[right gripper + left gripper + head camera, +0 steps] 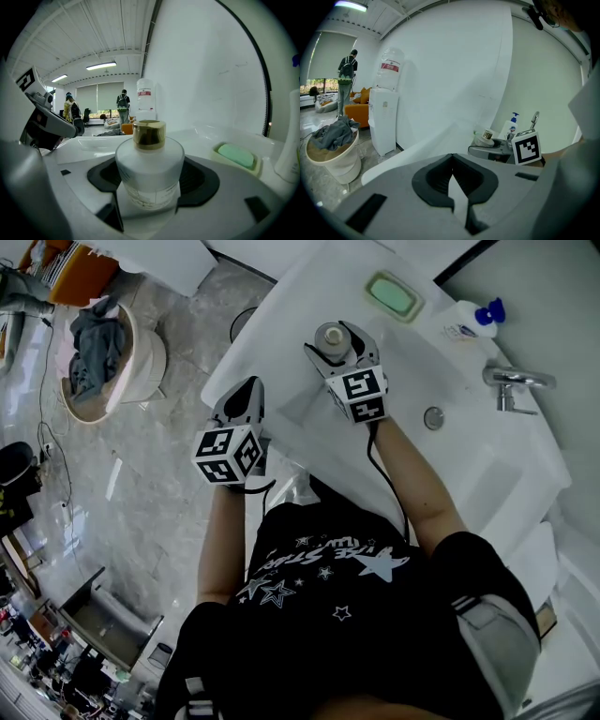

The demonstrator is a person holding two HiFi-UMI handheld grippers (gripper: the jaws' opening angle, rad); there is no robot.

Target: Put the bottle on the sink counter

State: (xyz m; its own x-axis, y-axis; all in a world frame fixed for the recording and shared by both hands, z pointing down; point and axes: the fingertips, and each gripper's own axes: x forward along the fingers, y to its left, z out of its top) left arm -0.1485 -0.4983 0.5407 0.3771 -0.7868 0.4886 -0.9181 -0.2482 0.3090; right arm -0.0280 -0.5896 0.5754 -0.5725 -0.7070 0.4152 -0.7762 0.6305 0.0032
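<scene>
A squat frosted-white bottle (330,334) (149,168) with a gold cap stands upright between the jaws of my right gripper (336,339) (150,180), which is shut on its body. It is over the left part of the white sink counter (281,306), beside the basin; whether its base touches the counter is hidden. My left gripper (249,390) (451,159) hangs at the counter's near left edge, shut and empty. The left gripper view also shows the bottle (486,137) held in the right gripper (494,151).
A green soap bar in a dish (394,294) (236,155) lies at the counter's back. A blue-topped pump bottle (473,320) and a chrome faucet (511,381) stand further right, above the basin drain (433,416). A laundry tub (112,362) and a water dispenser (384,117) stand on the floor at left.
</scene>
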